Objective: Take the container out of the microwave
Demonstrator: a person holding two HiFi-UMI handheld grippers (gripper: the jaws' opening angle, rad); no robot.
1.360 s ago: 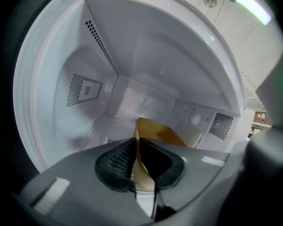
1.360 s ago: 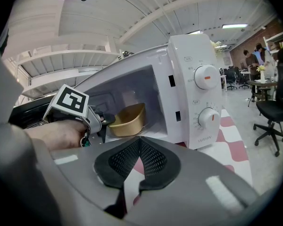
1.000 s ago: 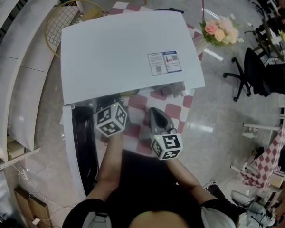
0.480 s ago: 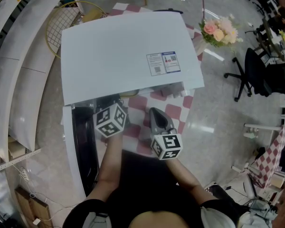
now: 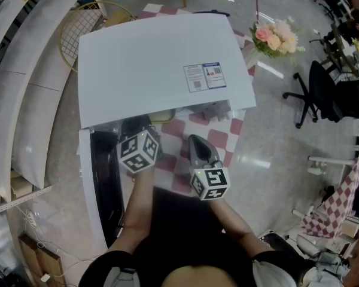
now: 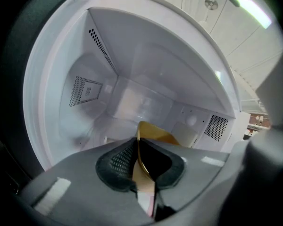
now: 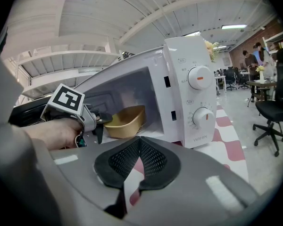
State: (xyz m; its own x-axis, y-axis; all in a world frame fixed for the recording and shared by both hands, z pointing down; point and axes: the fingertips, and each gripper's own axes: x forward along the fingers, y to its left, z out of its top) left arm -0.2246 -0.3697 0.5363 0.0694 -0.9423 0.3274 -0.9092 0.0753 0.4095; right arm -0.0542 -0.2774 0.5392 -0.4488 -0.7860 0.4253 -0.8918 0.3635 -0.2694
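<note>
pinching the container (image 6: pixel 155 132) rim inside the open microwave (image 6: pixel 146 65), left claw (image 6: pixel 137 147); right claw (image 7: pixel 139 149) pressed together outside.

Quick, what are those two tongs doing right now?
Left tongs: closed on the tan container's rim, grip just loosening slightly.
Right tongs: closed, empty.

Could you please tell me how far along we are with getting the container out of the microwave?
Done: the microwave door stands open. In hand: the left gripper grips the rim of the tan container, which sits inside the cavity. Left: drawing it out. The right gripper is shut and empty.
</note>
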